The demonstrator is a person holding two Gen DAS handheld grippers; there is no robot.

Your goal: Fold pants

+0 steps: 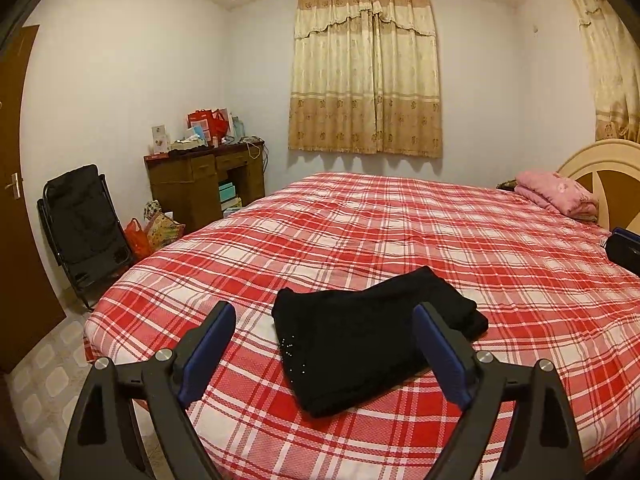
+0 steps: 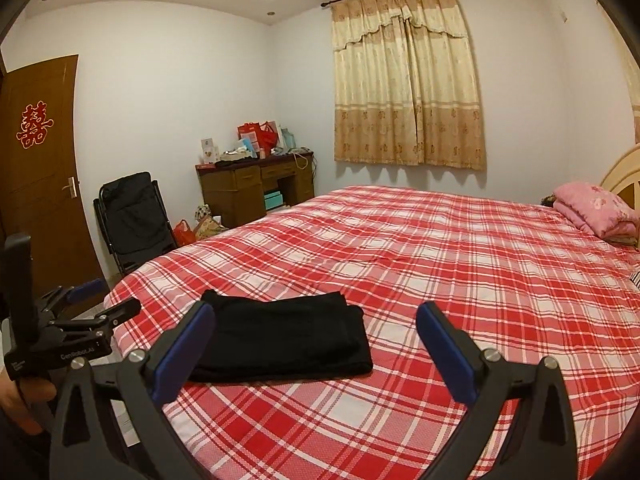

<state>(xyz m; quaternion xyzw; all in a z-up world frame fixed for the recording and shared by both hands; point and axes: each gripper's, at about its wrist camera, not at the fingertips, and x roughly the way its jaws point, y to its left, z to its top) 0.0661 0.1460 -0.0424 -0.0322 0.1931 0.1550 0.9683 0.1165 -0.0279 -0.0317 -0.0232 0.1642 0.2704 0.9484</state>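
Black pants [image 1: 360, 332] lie folded into a compact stack on the red plaid bed [image 1: 400, 220], near its front left corner. In the right wrist view the pants [image 2: 284, 340] sit left of centre on the bed [image 2: 440, 260]. My left gripper [image 1: 324, 324] is open and empty, held just above and in front of the pants. My right gripper [image 2: 316, 324] is open and empty, to the right of the pants. The left gripper also shows in the right wrist view [image 2: 104, 300] at the far left, open, held by a hand.
A pink folded blanket [image 1: 556, 196] lies by the headboard at the far right. A dark object [image 1: 624, 248] sits at the bed's right edge. A black folding chair [image 2: 132, 220], bags and a cluttered wooden desk [image 2: 256, 188] stand left of the bed. A brown door [image 2: 36, 184] is at the far left.
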